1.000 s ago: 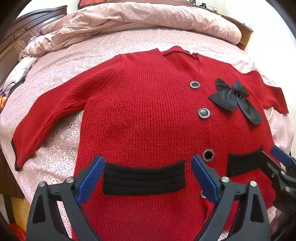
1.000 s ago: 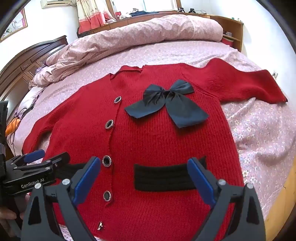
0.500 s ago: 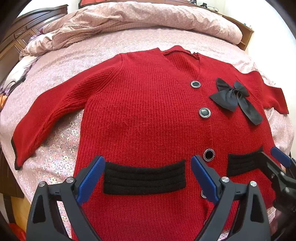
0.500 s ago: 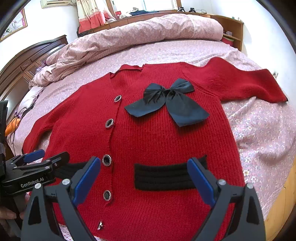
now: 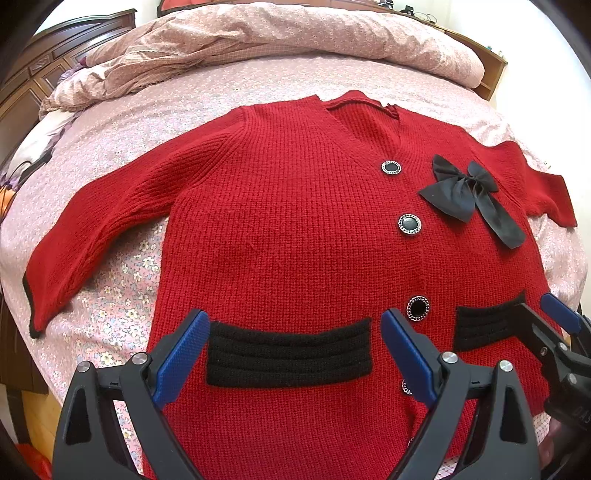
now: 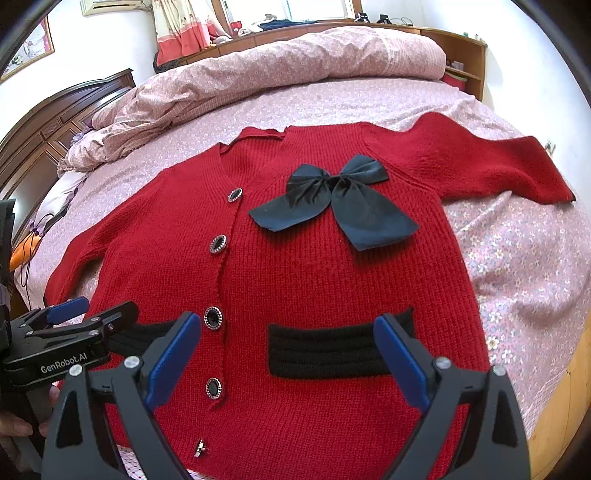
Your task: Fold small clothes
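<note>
A red knitted cardigan point(image 5: 288, 229) point(image 6: 317, 280) lies flat and face up on the bed, both sleeves spread out. It has a black bow point(image 5: 469, 195) point(image 6: 332, 199), a row of black buttons point(image 5: 409, 223) point(image 6: 218, 243) and two black pocket bands point(image 5: 288, 354) point(image 6: 328, 347). My left gripper point(image 5: 295, 354) hovers open over the left pocket band, holding nothing. My right gripper point(image 6: 288, 354) hovers open over the right pocket band, also holding nothing. Each gripper shows at the edge of the other's view.
The bed has a pink floral sheet point(image 5: 110, 317) point(image 6: 517, 266) and a bunched pink quilt point(image 5: 280, 33) point(image 6: 295, 62) at the far side. A dark wooden headboard point(image 6: 44, 136) stands at left, a wooden shelf unit point(image 6: 465, 62) at back right. The bed's edge point(image 6: 561, 406) runs near right.
Both views have shifted only slightly. The cardigan lies as before and both grippers stay open above its lower part.
</note>
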{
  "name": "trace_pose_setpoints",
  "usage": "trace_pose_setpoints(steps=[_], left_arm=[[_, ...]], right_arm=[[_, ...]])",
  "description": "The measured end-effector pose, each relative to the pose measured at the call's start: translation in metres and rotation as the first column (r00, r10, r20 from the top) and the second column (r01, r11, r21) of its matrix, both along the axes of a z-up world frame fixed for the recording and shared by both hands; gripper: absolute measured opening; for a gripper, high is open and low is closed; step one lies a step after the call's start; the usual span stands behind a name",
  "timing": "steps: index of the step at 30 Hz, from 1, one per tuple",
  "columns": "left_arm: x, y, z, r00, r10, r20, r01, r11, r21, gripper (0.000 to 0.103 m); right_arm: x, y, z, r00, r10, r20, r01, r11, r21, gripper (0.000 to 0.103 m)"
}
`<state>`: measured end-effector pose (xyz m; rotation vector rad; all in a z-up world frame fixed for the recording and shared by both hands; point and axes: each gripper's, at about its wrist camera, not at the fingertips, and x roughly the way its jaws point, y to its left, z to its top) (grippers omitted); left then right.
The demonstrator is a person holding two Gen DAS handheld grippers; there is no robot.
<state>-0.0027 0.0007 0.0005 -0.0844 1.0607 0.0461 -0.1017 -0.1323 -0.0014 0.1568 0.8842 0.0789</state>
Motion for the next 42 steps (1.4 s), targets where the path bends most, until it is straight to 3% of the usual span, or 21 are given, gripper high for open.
trace_pose_setpoints(steps=[42], left_arm=[[-0.0025, 0.0037, -0.0016, 1.0, 0.003, -0.007, -0.003, 1.0, 0.004, 0.09]], right_arm=[[-0.0024, 0.0028, -0.0074, 1.0, -0.002, -0.007, 0.002, 1.0, 0.006, 0.097]])
